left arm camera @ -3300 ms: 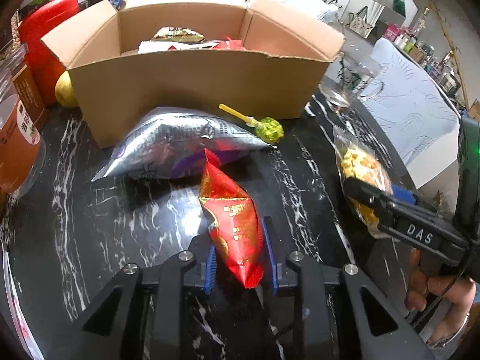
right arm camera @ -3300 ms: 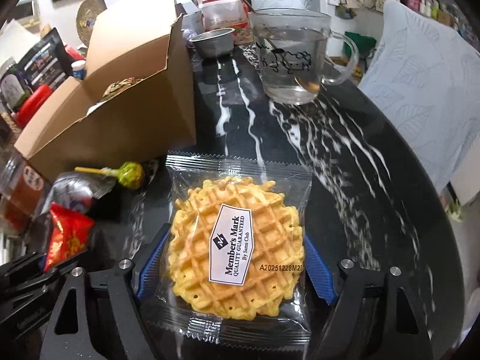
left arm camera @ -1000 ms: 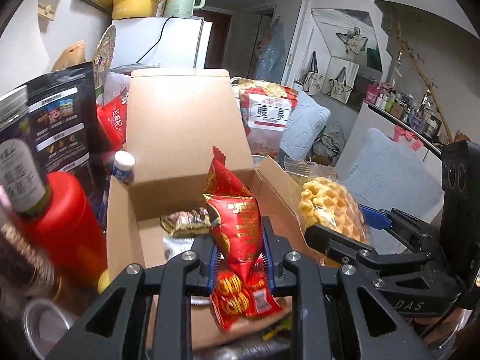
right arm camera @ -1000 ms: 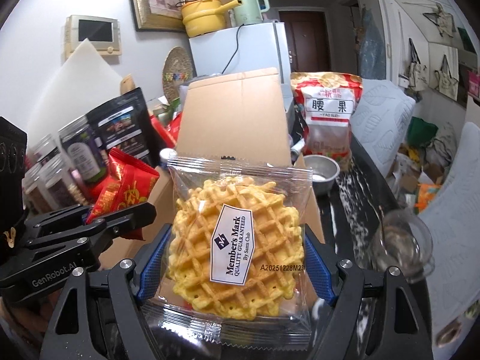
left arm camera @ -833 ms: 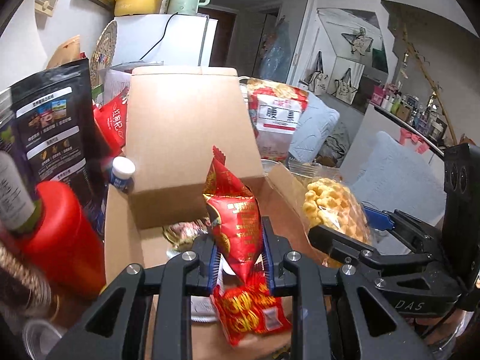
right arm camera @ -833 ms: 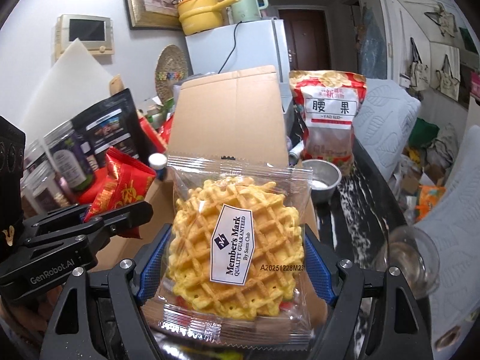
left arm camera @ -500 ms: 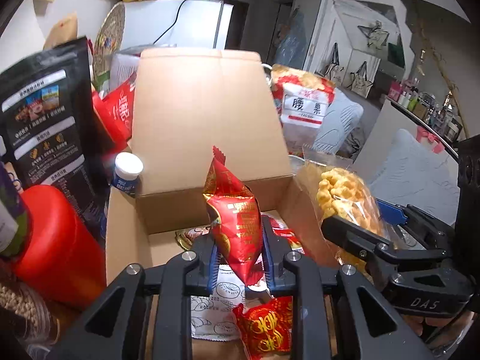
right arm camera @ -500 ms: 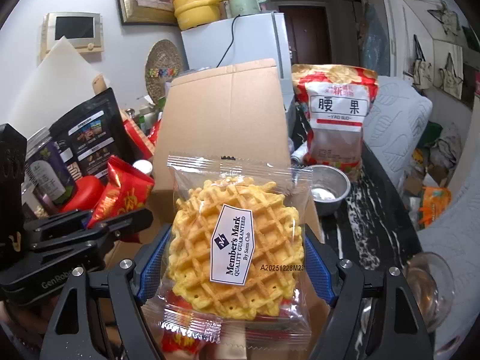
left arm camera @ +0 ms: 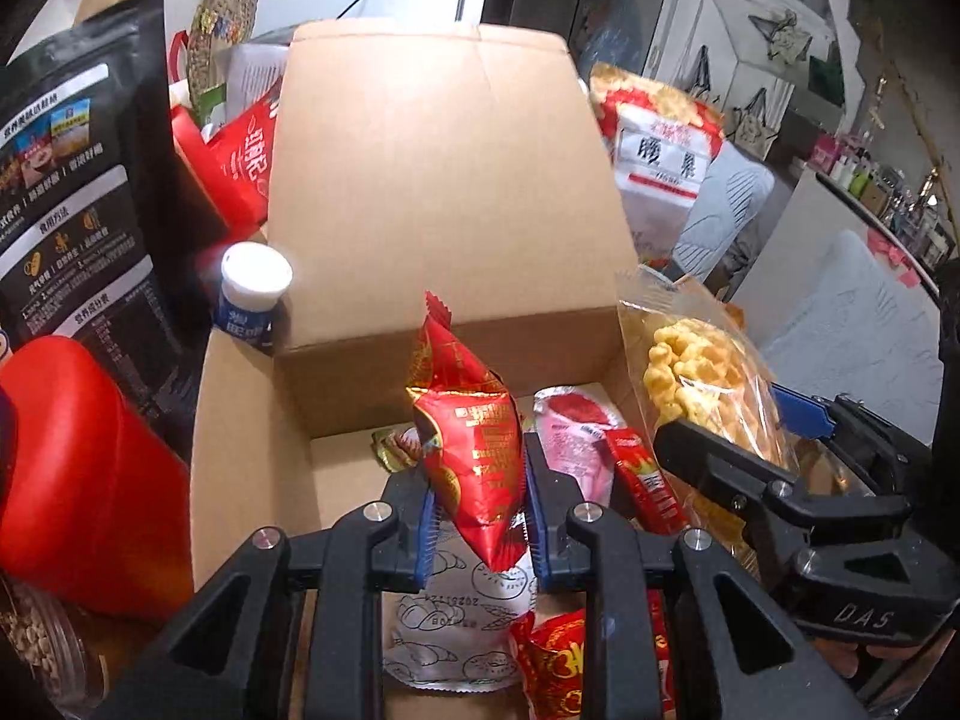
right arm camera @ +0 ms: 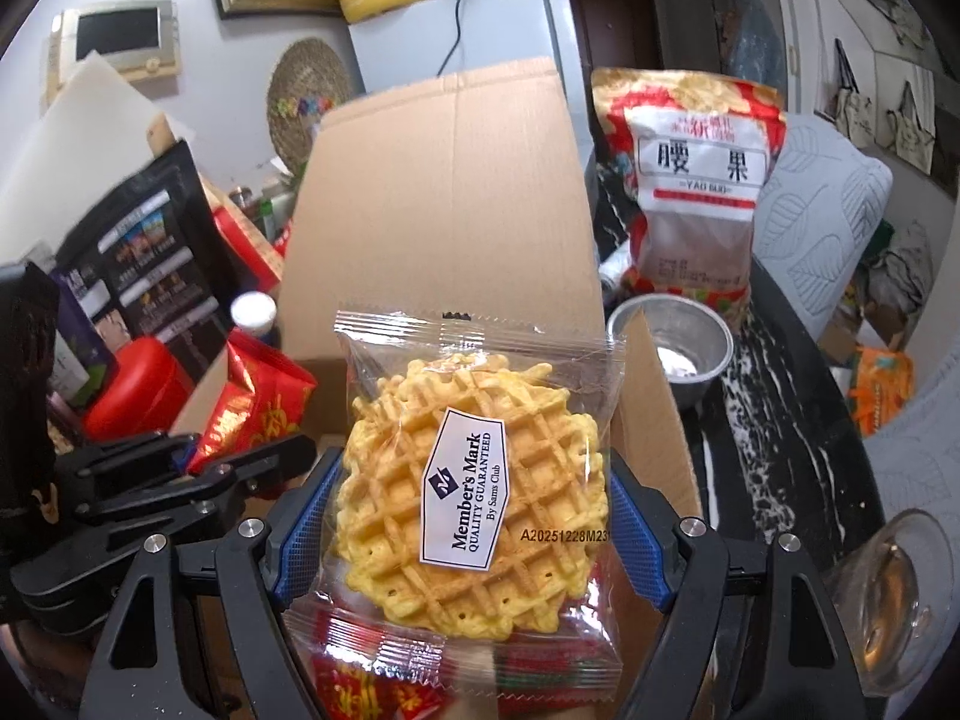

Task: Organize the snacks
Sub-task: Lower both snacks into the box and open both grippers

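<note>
We hold a red packet (left arm camera: pixel 474 456) and a waffle pack (right arm camera: pixel 474 480), each clamped in jaws, above the cardboard box (left arm camera: pixel 252 420); waffle pack at 3 o'clock.

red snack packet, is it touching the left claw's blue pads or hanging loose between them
Touching. The left wrist view shows the red snack packet pinched between both blue pads of the left claw, with no gap on either side, held above the cardboard box.

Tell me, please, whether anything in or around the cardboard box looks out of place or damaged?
Nothing looks damaged or spilled. The red snack packet in the left gripper and the waffle pack in the right gripper look intact, both held over the open cardboard box. The snacks inside lie loosely jumbled.
</note>
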The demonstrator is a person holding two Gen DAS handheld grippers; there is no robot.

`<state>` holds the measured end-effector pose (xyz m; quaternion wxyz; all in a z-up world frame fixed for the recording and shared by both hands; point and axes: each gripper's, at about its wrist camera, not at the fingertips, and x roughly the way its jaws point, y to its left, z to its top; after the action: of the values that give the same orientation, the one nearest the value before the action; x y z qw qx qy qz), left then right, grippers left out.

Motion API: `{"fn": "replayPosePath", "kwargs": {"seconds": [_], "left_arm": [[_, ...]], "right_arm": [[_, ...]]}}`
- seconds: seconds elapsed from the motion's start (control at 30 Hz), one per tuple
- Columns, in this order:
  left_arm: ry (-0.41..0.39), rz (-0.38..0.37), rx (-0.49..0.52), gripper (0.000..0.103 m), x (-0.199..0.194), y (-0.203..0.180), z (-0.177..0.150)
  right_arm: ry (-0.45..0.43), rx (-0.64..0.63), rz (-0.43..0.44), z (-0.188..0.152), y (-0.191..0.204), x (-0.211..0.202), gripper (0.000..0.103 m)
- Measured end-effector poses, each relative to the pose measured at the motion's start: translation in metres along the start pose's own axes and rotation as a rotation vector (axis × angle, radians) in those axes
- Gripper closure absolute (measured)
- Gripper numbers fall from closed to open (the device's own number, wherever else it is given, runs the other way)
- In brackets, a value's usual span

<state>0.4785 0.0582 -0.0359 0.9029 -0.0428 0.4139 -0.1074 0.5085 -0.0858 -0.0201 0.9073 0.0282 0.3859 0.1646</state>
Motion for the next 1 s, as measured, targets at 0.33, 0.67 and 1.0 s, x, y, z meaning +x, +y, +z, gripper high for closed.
{"fn": "replayPosePath", "kwargs": {"seconds": [0.33, 0.67, 1.0], "left_arm": [[0.088, 0.052, 0.016, 0.079, 0.024, -0.003, -0.003], [0.12, 0.094, 0.037, 0.077, 0.021, -0.005, -0.007], [0.078, 0.129, 0.034, 0.074, -0.013, -0.011, -0.005]], "right_arm": [[0.054, -0.044, -0.062, -0.004, 0.006, 0.01, 0.021], [0.058, -0.07, -0.115, -0.01, 0.008, 0.001, 0.011], [0.034, -0.075, -0.13, -0.009, 0.011, -0.029, 0.009]]}}
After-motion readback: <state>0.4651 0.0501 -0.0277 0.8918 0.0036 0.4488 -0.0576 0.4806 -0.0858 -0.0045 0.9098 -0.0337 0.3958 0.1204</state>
